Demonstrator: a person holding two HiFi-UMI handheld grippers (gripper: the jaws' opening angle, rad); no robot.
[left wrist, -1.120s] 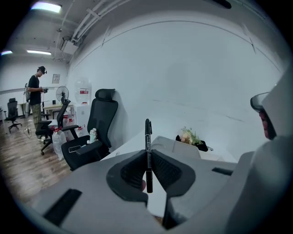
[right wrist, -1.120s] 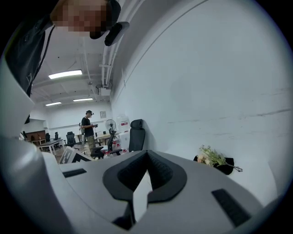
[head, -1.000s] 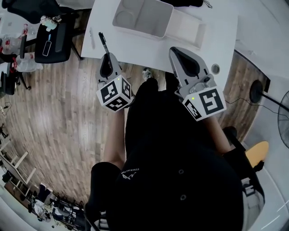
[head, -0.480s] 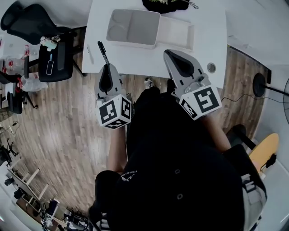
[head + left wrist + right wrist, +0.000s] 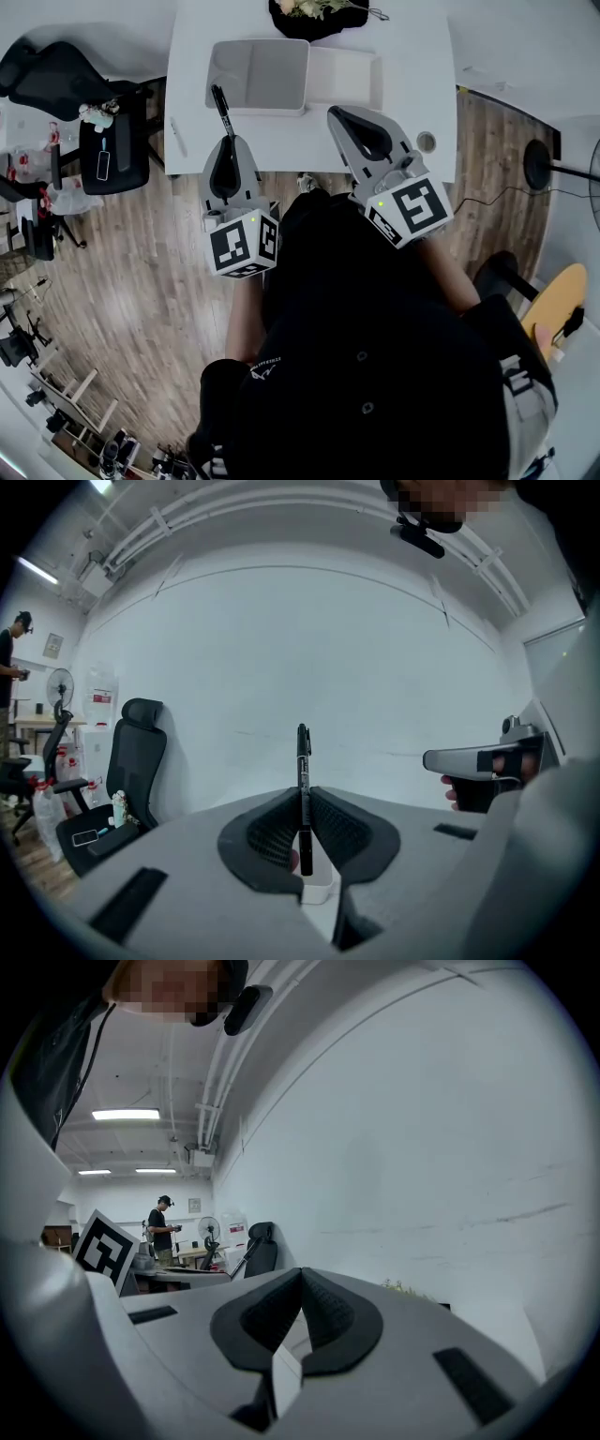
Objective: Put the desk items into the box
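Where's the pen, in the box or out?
Out. The left gripper is shut on the pen, holding it in the air near the box, which looks empty.

Pen (image 5: 221, 108) tail hidden in left gripper (image 5: 226, 142); plant (image 5: 319, 11) cut by top edge; round obj (image 5: 427, 142) too small to ID.

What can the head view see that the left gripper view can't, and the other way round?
Only the head view: the whole open box on the white table, and the flowers behind it.

Only the left gripper view: a person standing far off across the room, and the big white wall.

Both: the black pen pinched in the left tool, the right tool beside it, and the black chair.
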